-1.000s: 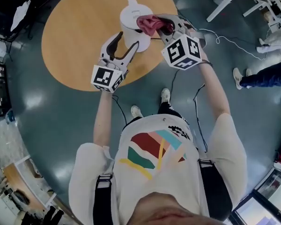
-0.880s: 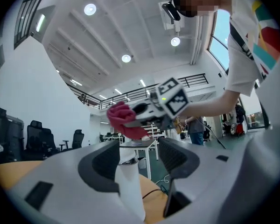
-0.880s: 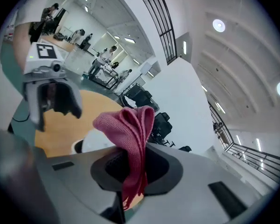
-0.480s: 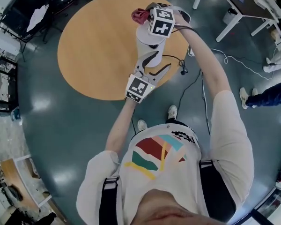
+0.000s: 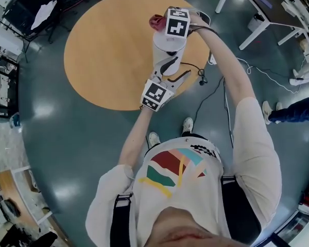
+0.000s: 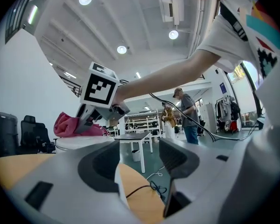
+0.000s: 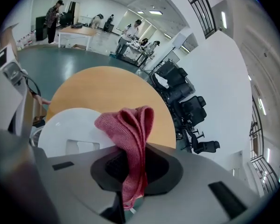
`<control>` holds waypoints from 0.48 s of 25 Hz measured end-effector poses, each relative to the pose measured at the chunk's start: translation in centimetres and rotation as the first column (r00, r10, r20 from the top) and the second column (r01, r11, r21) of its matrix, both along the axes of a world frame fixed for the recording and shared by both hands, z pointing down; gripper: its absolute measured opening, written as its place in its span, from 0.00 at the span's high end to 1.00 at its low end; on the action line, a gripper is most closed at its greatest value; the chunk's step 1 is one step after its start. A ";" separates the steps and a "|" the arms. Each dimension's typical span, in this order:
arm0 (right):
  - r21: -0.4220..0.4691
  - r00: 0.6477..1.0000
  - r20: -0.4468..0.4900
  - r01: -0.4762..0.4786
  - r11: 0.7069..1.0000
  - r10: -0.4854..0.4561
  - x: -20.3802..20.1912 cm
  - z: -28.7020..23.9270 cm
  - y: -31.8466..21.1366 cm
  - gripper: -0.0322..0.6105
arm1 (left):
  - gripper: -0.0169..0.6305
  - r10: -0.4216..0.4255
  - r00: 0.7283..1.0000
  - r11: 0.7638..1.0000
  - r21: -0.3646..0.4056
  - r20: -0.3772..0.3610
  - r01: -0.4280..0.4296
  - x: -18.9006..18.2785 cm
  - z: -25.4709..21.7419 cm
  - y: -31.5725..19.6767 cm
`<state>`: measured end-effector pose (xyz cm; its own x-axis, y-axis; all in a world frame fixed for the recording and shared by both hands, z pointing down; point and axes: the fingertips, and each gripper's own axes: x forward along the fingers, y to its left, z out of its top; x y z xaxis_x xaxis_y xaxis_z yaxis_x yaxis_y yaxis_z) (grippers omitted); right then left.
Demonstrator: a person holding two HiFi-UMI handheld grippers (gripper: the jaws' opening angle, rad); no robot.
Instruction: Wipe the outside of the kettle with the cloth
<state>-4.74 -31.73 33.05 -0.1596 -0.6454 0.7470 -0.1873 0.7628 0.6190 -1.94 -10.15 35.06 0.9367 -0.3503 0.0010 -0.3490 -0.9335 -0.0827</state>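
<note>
A white kettle (image 5: 165, 48) stands on the round wooden table (image 5: 108, 50) near its right edge. My right gripper (image 5: 162, 21) hovers over the kettle's lid, shut on a red cloth (image 5: 155, 20). In the right gripper view the cloth (image 7: 129, 139) hangs folded between the jaws of this gripper (image 7: 130, 171), above the white lid (image 7: 67, 127). My left gripper (image 5: 175, 69) is open just in front of the kettle's lower body, with nothing held. The left gripper view shows the open left gripper (image 6: 140, 164) with only table and cable in its gap, and the cloth (image 6: 72, 125) up at the left.
A black cable (image 5: 194, 72) runs off the table edge beside the left gripper. Black office chairs (image 5: 36, 12) stand beyond the table at the far left. A white desk (image 5: 257, 6) and a person's legs (image 5: 298, 107) are at the right.
The right gripper has carried the cloth from the kettle's near side up to the lid's far edge. The left gripper stays open by the kettle. The head camera has shifted.
</note>
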 end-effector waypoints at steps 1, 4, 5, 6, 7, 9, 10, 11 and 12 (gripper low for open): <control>-0.015 1.000 -0.003 0.004 1.000 -0.004 -0.1 0.1 0.4 0.88 | 0.51 -0.003 1.000 1.000 -0.005 -0.004 0.003 -0.1 0.2 0.0; -0.043 1.000 -0.014 0.006 0.999 -0.007 0.0 0.5 1.6 0.88 | 0.51 0.008 1.000 1.000 -0.020 -0.018 -0.009 -0.1 0.1 0.1; -0.046 1.000 -0.019 0.009 0.999 -0.010 0.0 0.6 2.0 0.88 | 0.51 0.012 1.000 0.999 -0.034 -0.026 -0.013 -0.2 0.1 0.0; -0.046 1.000 -0.022 0.014 0.999 -0.015 -0.1 0.6 2.5 0.88 | 0.51 0.012 0.999 0.999 -0.047 -0.035 -0.013 -0.4 0.1 -0.1; -0.044 0.999 -0.026 0.022 0.999 -0.023 -0.3 0.6 2.9 0.88 | 0.51 0.008 0.999 0.998 -0.056 -0.042 -0.011 -0.5 0.0 -0.4; -0.038 0.999 -0.034 0.039 0.999 -0.040 -0.5 0.3 4.1 0.88 | 0.51 0.004 0.999 0.998 -0.058 -0.040 -0.006 -0.6 -0.2 -0.6; -0.038 0.998 -0.037 0.046 0.998 -0.048 -0.5 0.2 4.8 0.88 | 0.51 0.005 0.999 0.998 -0.055 -0.031 -0.007 -0.5 0.0 -0.6; -0.041 0.998 -0.039 0.053 0.998 -0.055 -0.5 0.3 5.6 0.88 | 0.51 0.007 1.000 0.998 -0.054 -0.022 -0.008 -0.3 0.2 -0.5; -0.047 0.997 -0.040 0.059 0.997 -0.061 -0.6 0.5 6.5 0.88 | 0.51 0.009 1.000 0.998 -0.055 -0.017 -0.010 -0.2 0.5 -0.4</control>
